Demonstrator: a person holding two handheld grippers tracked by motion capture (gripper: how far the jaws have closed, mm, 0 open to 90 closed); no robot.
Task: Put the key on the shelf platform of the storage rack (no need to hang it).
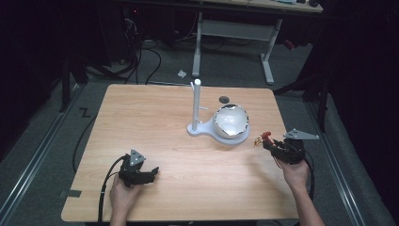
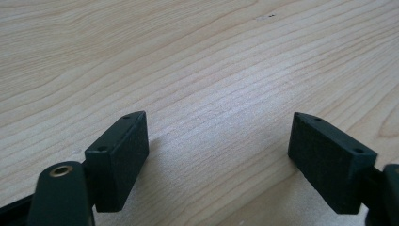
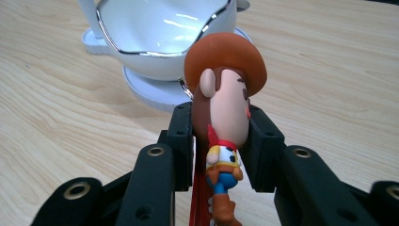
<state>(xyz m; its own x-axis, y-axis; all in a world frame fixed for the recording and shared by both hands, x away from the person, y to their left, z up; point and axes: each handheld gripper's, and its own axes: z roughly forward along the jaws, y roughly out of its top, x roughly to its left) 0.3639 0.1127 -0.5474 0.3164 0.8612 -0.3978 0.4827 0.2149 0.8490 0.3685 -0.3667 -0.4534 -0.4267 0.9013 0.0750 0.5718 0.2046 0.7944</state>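
- Right gripper (image 3: 221, 141): clamped tight on a cowboy figurine (image 3: 223, 122), held off the table, just right of the white bowl (image 1: 231, 121).
- Left gripper (image 2: 219, 155): jaws spread wide, nothing between, low over the table (image 1: 155, 117), well left of the bowl.

No legible text, label, brand, number or sign was found in any view. The cowboy figure (image 3: 225, 122), the white bowl (image 1: 231, 120) and the wooden bench (image 1: 155, 122) carried no readable marking. A dark zigzag mark on the floor (image 1: 84, 112) left of the bench could not be read as a character.
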